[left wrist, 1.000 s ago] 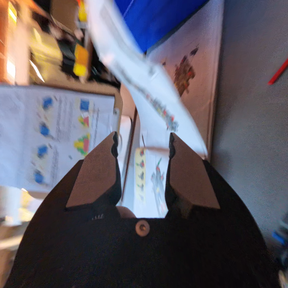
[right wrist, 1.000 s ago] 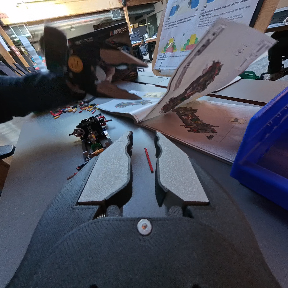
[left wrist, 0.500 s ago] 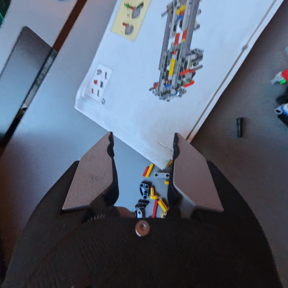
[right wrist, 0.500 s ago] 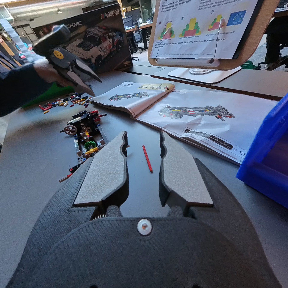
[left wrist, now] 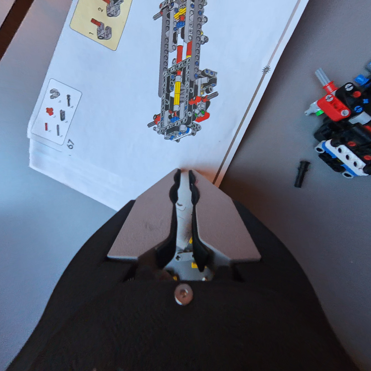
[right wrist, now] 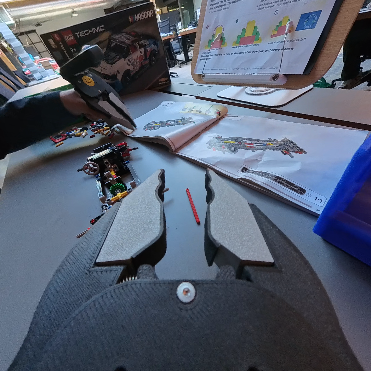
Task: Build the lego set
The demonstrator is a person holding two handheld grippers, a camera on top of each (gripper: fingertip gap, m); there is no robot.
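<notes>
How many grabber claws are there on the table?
2. The left black two-finger gripper pinches the open white instruction booklet's corner; the right black two-finger gripper hangs open over a thin red rod.

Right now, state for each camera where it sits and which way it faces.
Left wrist view: on the left gripper, looking down at the instruction booklet; its nearly closed fingers show.
Right wrist view: on the right gripper, looking across the table; its parted fingers show.
Shared: booklet, partly built model.

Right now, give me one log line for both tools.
left tool: nearly shut over booklet corner | right tool: open, empty, above red rod | model: left of rod
</notes>
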